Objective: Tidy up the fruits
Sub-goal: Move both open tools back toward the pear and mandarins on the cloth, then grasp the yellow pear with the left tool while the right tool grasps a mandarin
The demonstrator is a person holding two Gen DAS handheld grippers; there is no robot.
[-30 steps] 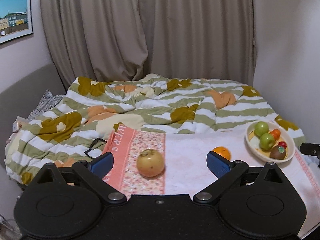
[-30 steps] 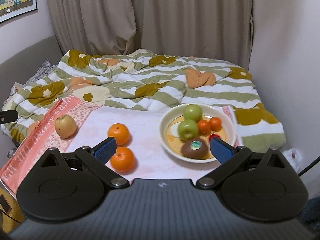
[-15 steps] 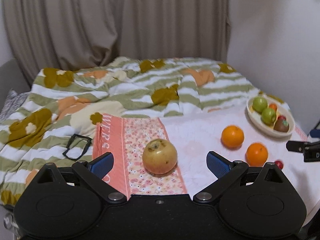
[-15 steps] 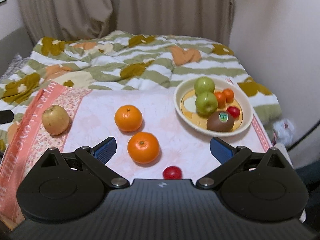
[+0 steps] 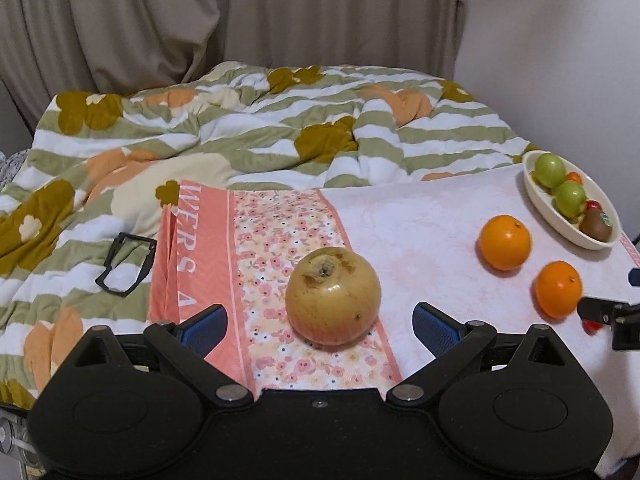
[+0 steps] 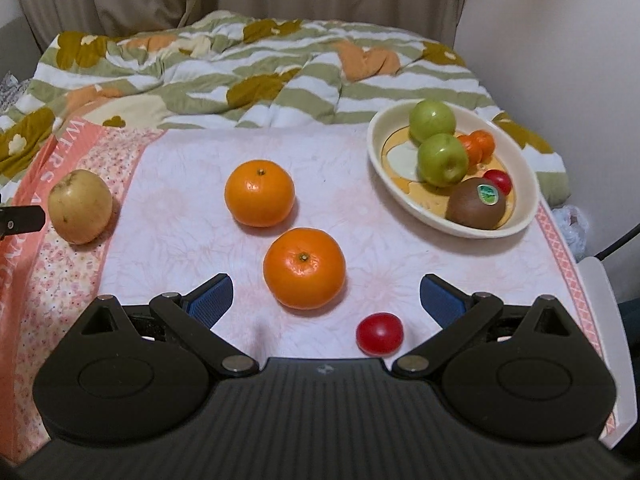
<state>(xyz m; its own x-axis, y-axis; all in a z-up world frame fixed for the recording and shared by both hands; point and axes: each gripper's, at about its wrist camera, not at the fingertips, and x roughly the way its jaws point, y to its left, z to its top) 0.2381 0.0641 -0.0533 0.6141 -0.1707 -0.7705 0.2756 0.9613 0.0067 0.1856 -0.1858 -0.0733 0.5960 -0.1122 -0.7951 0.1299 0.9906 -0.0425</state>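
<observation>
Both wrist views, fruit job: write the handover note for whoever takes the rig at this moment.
Left tool: open, empty, framing the yellow pear on the floral cloth.
Right tool: open, empty, near orange between its fingers.
Loose on the cloth: far orange, red tomato.
Done: bowl already holds two green apples, small tangerines, a kiwi and a second tomato.
Left: pear, both oranges and tomato probably go into the bowl.
</observation>
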